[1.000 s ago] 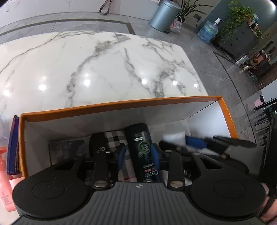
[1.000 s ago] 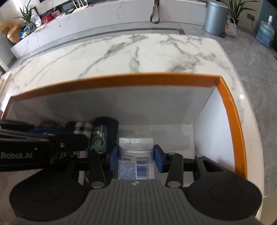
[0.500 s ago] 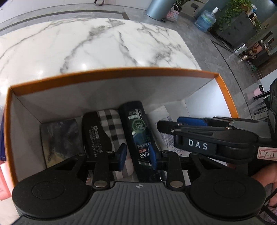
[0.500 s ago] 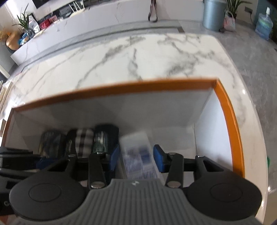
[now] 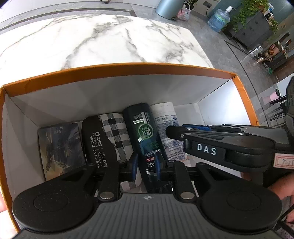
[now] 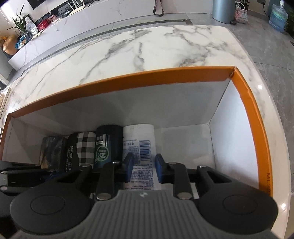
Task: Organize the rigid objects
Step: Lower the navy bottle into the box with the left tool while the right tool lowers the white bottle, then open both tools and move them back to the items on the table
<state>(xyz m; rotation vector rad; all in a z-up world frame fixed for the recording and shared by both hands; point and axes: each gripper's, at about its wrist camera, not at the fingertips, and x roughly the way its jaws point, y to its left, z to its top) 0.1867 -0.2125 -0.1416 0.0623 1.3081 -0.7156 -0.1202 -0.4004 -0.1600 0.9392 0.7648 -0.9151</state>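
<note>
An orange-rimmed box [image 5: 117,69] [image 6: 246,103] with white walls holds a row of items lying flat: a dark picture tin [image 5: 61,149], a black and checked case [image 5: 108,136], a dark green CLEAR bottle [image 5: 145,132] [image 6: 105,145] and a white bottle [image 5: 165,119] [image 6: 141,145] with blue print. My left gripper [image 5: 146,166] is inside the box, its pads around the dark bottle's lower end. My right gripper [image 6: 143,168] is open, its pads either side of the white bottle, which lies on the box floor. The right gripper's body also shows in the left wrist view [image 5: 220,143].
The box sits on a white marble table [image 6: 147,47]. The box's right part [image 6: 185,145] has bare floor beside the white bottle. A grey bin [image 6: 223,10] and a water jug [image 6: 278,16] stand on the floor beyond the table.
The right gripper has let the white bottle down onto the box floor beside the dark bottle. The left gripper has moved forward into the box, still around the dark bottle.
</note>
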